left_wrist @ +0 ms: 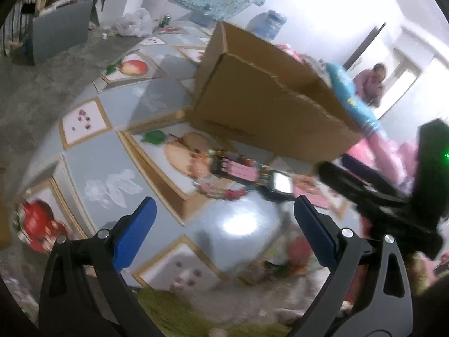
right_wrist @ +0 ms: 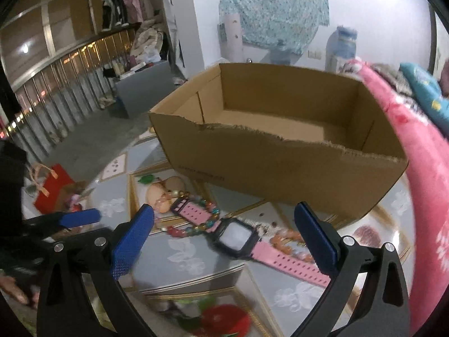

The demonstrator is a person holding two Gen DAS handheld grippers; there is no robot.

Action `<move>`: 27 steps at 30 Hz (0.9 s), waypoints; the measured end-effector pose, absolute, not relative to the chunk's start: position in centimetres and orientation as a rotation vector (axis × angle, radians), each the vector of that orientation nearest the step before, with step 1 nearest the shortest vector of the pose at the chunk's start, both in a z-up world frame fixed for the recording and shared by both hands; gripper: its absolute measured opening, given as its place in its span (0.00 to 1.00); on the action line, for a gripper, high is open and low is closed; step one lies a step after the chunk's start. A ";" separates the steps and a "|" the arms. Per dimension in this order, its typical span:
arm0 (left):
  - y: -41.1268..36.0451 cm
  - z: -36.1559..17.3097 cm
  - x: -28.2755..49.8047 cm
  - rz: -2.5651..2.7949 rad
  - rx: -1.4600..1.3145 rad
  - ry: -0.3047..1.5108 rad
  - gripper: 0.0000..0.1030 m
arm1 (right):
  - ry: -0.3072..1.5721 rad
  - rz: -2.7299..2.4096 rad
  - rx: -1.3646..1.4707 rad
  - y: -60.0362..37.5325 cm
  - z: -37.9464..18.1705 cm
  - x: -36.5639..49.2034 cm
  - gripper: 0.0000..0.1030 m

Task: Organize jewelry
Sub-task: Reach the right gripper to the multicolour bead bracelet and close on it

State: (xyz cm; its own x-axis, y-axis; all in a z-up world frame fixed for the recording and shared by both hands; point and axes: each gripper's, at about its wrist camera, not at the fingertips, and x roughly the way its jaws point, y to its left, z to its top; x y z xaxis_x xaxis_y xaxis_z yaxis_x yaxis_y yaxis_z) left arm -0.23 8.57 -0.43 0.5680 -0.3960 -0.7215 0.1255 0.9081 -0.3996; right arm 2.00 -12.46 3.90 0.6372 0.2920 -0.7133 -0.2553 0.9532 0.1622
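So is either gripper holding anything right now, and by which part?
Nothing is held. The left gripper and right gripper are both open and empty; the pink-strapped black square watch lies on the patterned mat.

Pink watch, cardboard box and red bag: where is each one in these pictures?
pink watch (right_wrist: pixel 235 236): right wrist view, on its pale square face.
cardboard box (right_wrist: pixel 280 165): right wrist view, on its torn front wall.
red bag (right_wrist: pixel 54 188): right wrist view, on its red side.

A lived-in home: clothes (right_wrist: pixel 123 2) hang on a rail above a railing (right_wrist: pixel 56 92), a patterned cloth (right_wrist: pixel 275 8) covers the wall, a water jug (right_wrist: pixel 343 47) stands by bedding (right_wrist: pixel 415 129), and a fruit-patterned mat (left_wrist: pixel 118 146) covers the floor.
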 end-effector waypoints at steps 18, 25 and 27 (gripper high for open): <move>6.5 -1.3 4.4 -0.249 0.005 0.901 0.81 | 1.021 0.498 0.135 -11.1 0.6 7.4 0.63; 5.4 -2.2 5.5 -0.344 0.031 0.951 0.56 | 1.114 0.560 0.040 -8.9 -0.7 9.5 0.43; 5.4 -2.4 5.8 -0.368 0.024 0.968 0.52 | 1.136 0.560 0.006 -8.4 -0.9 9.9 0.39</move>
State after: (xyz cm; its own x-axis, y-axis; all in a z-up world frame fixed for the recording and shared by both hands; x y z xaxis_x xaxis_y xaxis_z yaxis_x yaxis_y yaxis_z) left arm 5.82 5.42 -2.41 0.5101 -0.2948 -0.8080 0.3162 0.9379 -0.1426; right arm 9.85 -8.45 -0.88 0.2995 0.4247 -0.8544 -0.4191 0.8630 0.2821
